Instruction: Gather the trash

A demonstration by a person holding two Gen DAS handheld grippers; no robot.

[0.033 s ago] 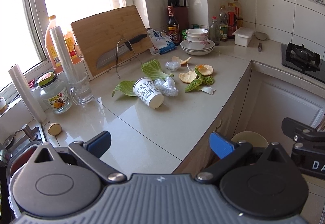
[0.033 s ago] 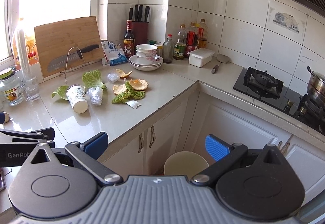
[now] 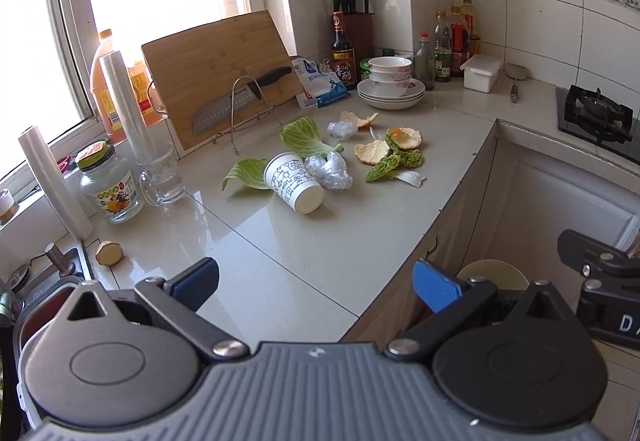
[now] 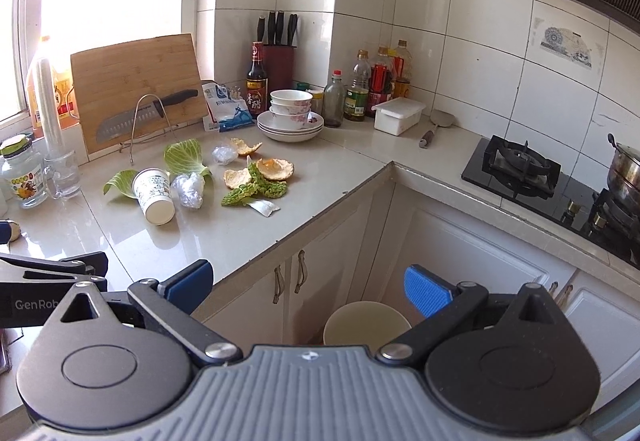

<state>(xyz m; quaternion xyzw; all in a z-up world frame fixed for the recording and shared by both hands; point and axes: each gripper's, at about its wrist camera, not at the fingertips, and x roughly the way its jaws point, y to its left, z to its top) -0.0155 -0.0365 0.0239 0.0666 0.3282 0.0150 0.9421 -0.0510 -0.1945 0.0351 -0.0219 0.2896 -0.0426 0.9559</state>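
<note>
Nothing has moved since the earlier frame, as far as I can tell; both grippers hang back from the counter (image 3: 320,241) — left gripper (image 3: 316,281) spread wide, gripping nothing; right gripper (image 4: 308,283) likewise spread, empty. Trash sits mid-counter, well apart from both: paper cup (image 3: 294,182) on its side, touching the crumpled plastic (image 3: 330,170); cabbage leaves (image 3: 302,135), orange peels (image 3: 406,137), green veg scraps (image 3: 394,163) nearby. Bin (image 4: 366,321) waits on the floor below the counter edge. I judge it's the approach step, nothing collected yet; next I'd reach fwd w/ one gripper, straddle the cup across its body, squeeze gently — it'll crush or roll.
</note>
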